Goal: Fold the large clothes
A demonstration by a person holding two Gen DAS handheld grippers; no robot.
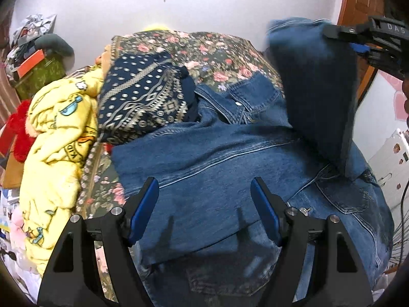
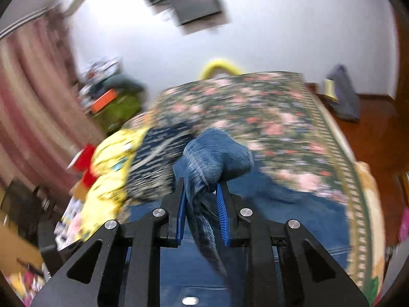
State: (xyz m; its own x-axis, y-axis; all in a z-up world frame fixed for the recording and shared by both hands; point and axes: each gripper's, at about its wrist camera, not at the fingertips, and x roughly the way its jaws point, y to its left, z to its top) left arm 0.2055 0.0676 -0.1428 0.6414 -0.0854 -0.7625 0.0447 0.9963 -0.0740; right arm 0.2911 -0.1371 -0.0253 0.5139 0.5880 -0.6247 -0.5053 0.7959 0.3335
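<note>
A blue denim jacket [image 1: 217,158] lies spread on the floral bedspread [image 1: 212,51]. My left gripper [image 1: 204,207] hovers just above the jacket's near part, jaws open and nothing between them. One denim sleeve [image 1: 314,76] is lifted high at the right, held at its end by my right gripper [image 1: 340,34]. In the blurred right wrist view, the right gripper [image 2: 200,202] is shut on that sleeve [image 2: 217,153], whose cuff bunches out beyond the blue pads [image 2: 182,212].
A navy patterned cloth [image 1: 143,97] and a yellow cartoon blanket [image 1: 58,140] lie piled to the left of the jacket. Cluttered boxes [image 1: 33,58] stand at the far left by a curtain [image 2: 28,117]. A wooden floor [image 2: 373,133] runs along the bed's right side.
</note>
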